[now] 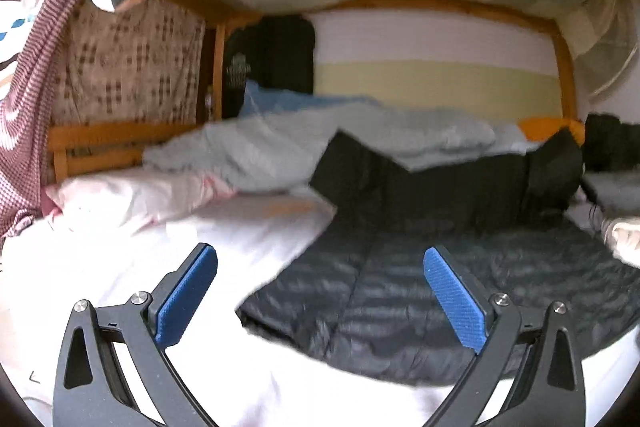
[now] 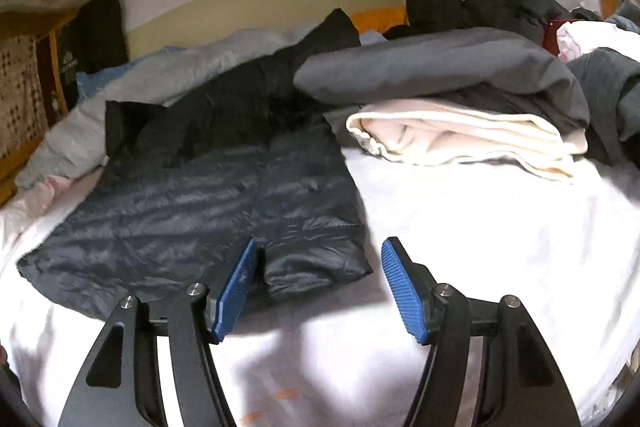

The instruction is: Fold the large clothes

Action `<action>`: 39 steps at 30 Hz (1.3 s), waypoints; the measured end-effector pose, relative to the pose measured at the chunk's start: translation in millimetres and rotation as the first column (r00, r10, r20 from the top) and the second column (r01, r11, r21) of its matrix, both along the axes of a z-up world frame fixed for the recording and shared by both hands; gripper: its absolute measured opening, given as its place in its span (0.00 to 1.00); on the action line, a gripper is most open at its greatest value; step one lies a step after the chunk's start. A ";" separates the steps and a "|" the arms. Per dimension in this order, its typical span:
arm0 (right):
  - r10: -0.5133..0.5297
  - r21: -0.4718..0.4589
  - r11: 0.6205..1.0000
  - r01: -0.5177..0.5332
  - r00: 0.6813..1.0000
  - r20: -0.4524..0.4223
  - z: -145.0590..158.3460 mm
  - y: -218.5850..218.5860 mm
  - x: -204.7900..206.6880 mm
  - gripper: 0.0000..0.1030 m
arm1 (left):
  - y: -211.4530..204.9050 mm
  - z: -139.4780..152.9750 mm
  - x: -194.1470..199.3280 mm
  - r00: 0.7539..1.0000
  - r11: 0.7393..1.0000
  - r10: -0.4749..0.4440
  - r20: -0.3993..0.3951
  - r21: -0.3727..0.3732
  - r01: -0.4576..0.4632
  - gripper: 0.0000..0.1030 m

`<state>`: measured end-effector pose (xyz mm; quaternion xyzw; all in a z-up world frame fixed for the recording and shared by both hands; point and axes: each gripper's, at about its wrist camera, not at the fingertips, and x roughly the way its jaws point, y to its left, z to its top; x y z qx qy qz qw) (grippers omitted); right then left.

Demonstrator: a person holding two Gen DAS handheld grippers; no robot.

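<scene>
- The dark quilted jacket [image 2: 192, 211] lies spread on the white sheet of the bed [image 2: 500, 227], its hem toward the cameras and its upper part bunched at 12 o'clock against a pale blue-grey duvet [image 1: 312, 143].
- In the right wrist view the jacket fills the 9 to 12 o'clock area. A stack of folded clothes [image 2: 460, 107], grey over cream, sits at 1 to 2 o'clock, just beside the jacket's far right edge.
- The right claw [image 2: 316, 283] is spread partway. The jacket's near right hem corner sits between the two blue pads, but neither pad visibly presses on it, so nothing is pinched.
- The left claw [image 1: 320, 291] is spread wide and holds nothing. It hovers over the jacket's near left corner, with white sheet under its left finger and dark fabric under its right.
- Judged step: the approach to the hem corners, before the first fold.
- The next move seems to call for lowering each claw onto its corner and closing on the full thickness of the fabric.
- The shell looks slick, so a shallow pinch could slip.
- The bunched collar end probably needs flattening for a neat fold.
</scene>
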<state>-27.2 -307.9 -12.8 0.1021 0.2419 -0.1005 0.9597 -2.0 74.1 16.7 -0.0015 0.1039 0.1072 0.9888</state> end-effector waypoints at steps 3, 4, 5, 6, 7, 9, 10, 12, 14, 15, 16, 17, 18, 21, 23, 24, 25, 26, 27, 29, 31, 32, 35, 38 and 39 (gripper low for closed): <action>0.007 0.038 0.999 -0.006 1.000 -0.006 -4.2 -4.9 2.9 0.64 | 5.2 -2.6 5.2 1.000 0.999 -0.007 -0.012 -0.040 0.007 1.00; 0.011 0.052 0.999 -0.011 1.000 -0.009 -5.2 -6.8 4.7 0.64 | 7.7 -2.6 7.3 1.000 0.998 -0.003 -0.020 -0.057 0.002 1.00; 0.022 0.067 0.998 -0.021 1.000 -0.019 -7.9 -8.8 8.1 0.64 | 10.3 -3.0 9.3 1.000 0.997 0.001 -0.028 -0.072 -0.003 1.00; 0.032 0.080 0.996 -0.030 0.999 -0.031 -11.2 -10.3 12.3 0.64 | 13.6 -3.8 11.2 0.999 0.996 0.006 -0.038 -0.089 -0.009 1.00; 0.035 0.095 0.995 -0.030 0.998 -0.055 -17.8 -13.1 17.6 0.64 | 17.8 -4.8 12.9 0.999 0.994 0.007 -0.043 -0.109 -0.012 1.00; 0.033 0.108 0.994 -0.026 0.997 -0.064 -24.8 -16.0 22.5 0.64 | 30.0 -6.9 15.4 0.999 0.983 -0.015 -0.047 -0.181 0.007 1.00; 0.030 0.110 0.994 -0.024 0.998 -0.055 -24.2 -16.1 22.4 0.64 | 36.5 -9.1 18.5 0.997 0.971 -0.049 -0.057 -0.236 0.034 1.00; 0.028 0.108 0.994 -0.021 0.998 -0.056 -23.2 -15.4 22.0 0.62 | 44.6 -15.7 26.3 0.993 0.957 -0.066 -0.098 -0.287 0.036 1.00; 0.004 0.102 0.995 0.002 0.999 -0.051 -23.7 -15.4 20.3 0.41 | 52.7 -20.3 27.4 0.991 0.958 -0.037 -0.126 -0.286 0.000 1.00; -0.006 0.104 0.994 0.011 0.999 -0.053 -23.5 -16.6 20.4 0.30 | 58.2 -21.7 25.7 0.992 0.961 -0.034 -0.123 -0.278 -0.001 1.00; -0.016 0.113 0.993 0.022 0.999 -0.052 -23.1 -18.3 20.1 0.28 | 63.0 -23.0 24.5 0.992 0.965 -0.029 -0.127 -0.262 -0.005 1.00; -0.020 0.119 0.993 0.026 0.999 -0.051 -22.8 -19.5 20.0 0.22 | 68.6 -25.7 24.5 0.990 0.968 -0.029 -0.138 -0.250 -0.006 1.00; -0.024 0.122 0.992 0.030 0.998 -0.050 -22.4 -20.1 20.1 0.17 | 76.1 -29.7 26.0 0.987 0.965 -0.042 -0.154 -0.261 0.000 1.00; -0.033 0.110 0.993 0.039 0.998 -0.056 -21.2 -18.3 20.5 0.13 | 105.2 -42.5 41.0 0.973 0.913 -0.067 -0.220 -0.407 -0.029 0.98; -0.046 0.097 0.994 0.051 0.998 -0.051 -19.6 -19.0 18.9 0.10 | 121.5 -48.8 52.8 0.967 0.871 -0.093 -0.237 -0.490 -0.037 0.87; -0.056 0.089 0.994 0.060 0.997 -0.048 -18.4 -19.9 18.4 0.09 | 129.4 -51.1 59.4 0.964 0.855 -0.109 -0.242 -0.518 -0.034 0.68; -0.065 0.082 0.994 0.068 0.997 -0.047 -17.4 -21.8 17.8 0.09 | 133.2 -54.1 68.4 0.955 0.839 -0.146 -0.258 -0.544 -0.019 0.46; -0.066 0.084 0.994 0.070 0.997 -0.050 -17.4 -23.3 17.9 0.09 | 134.8 -58.5 77.2 0.939 0.823 -0.196 -0.281 -0.568 0.002 0.40; -0.061 0.090 0.994 0.066 0.997 -0.053 -17.9 -24.6 18.5 0.09 | 133.5 -62.8 84.2 0.923 0.812 -0.241 -0.301 -0.583 0.021 0.37; -0.052 0.106 0.993 0.058 0.997 -0.051 -19.3 -25.9 18.4 0.09 | 122.2 -63.4 89.7 0.902 0.830 -0.277 -0.333 -0.555 0.050 0.37; -0.045 0.106 0.993 0.051 0.998 -0.052 -19.3 -25.2 18.6 0.09 | 107.3 -61.4 89.6 0.881 0.847 -0.325 -0.344 -0.521 0.109 0.38; -0.038 0.105 0.993 0.044 0.998 -0.058 -20.1 -24.8 19.8 0.09 | 98.9 -62.2 93.6 0.861 0.855 -0.349 -0.370 -0.501 0.132 0.38; -0.013 0.121 0.992 0.023 0.996 -0.084 -24.4 -25.0 24.3 0.09 | 83.6 -59.8 94.2 0.846 0.897 -0.332 -0.418 -0.418 0.145 0.22; -0.007 0.124 0.992 0.014 0.998 -0.055 -21.0 -25.4 18.5 0.07 | 77.0 -53.7 83.2 0.867 0.905 -0.332 -0.371 -0.385 0.182 0.05; -0.007 0.108 0.994 0.012 0.999 -0.043 -18.1 -24.3 15.2 0.06 | 76.0 -48.2 74.7 0.887 0.909 -0.323 -0.331 -0.370 0.192 0.05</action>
